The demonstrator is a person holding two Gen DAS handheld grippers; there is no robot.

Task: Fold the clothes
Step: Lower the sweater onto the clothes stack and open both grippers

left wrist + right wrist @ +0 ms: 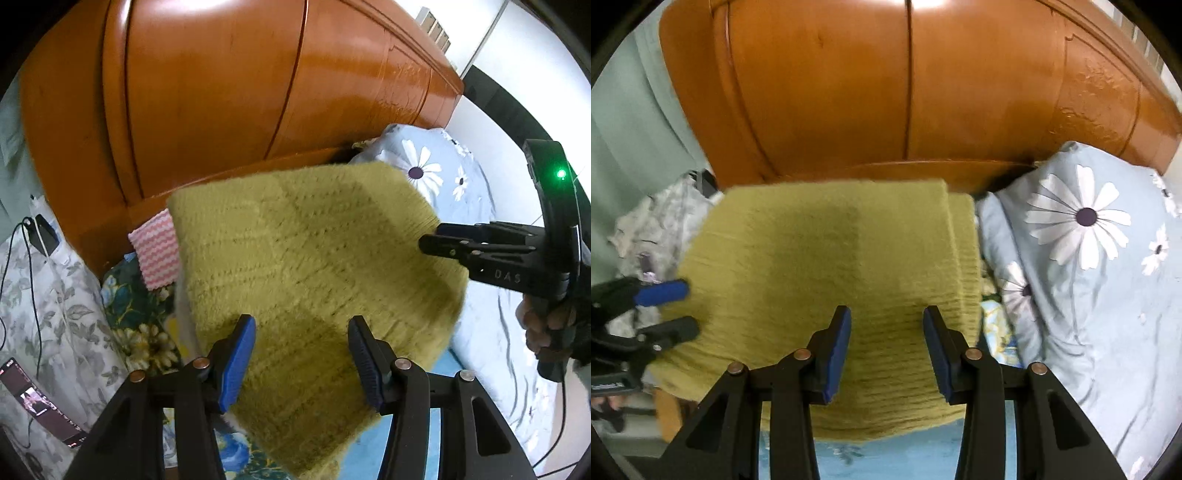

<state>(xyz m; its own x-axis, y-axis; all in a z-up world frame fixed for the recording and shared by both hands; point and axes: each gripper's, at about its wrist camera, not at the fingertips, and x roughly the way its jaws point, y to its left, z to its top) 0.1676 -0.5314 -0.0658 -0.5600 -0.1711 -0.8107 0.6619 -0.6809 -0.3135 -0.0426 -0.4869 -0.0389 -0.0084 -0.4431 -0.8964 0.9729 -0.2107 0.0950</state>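
A folded olive-green knitted sweater (306,266) lies on the bed in front of the headboard, slightly blurred. My left gripper (301,363) stands open over its near edge, with the blue pads (236,362) apart and nothing clamped between them. My right gripper (424,242), held by a hand (546,325), reaches the sweater's right edge. In the right wrist view the sweater (831,258) fills the middle. There my right gripper (886,354) is open above its near part. My left gripper (679,308) is open at the sweater's left edge.
An orange wooden headboard (240,92) rises behind the bed. A light-blue daisy pillow (1089,240) lies to the right. A pink-and-white zigzag cloth (157,251) sits left of the sweater. Floral bedding (66,302), a lit phone (37,402) and a cable (35,288) lie at the left.
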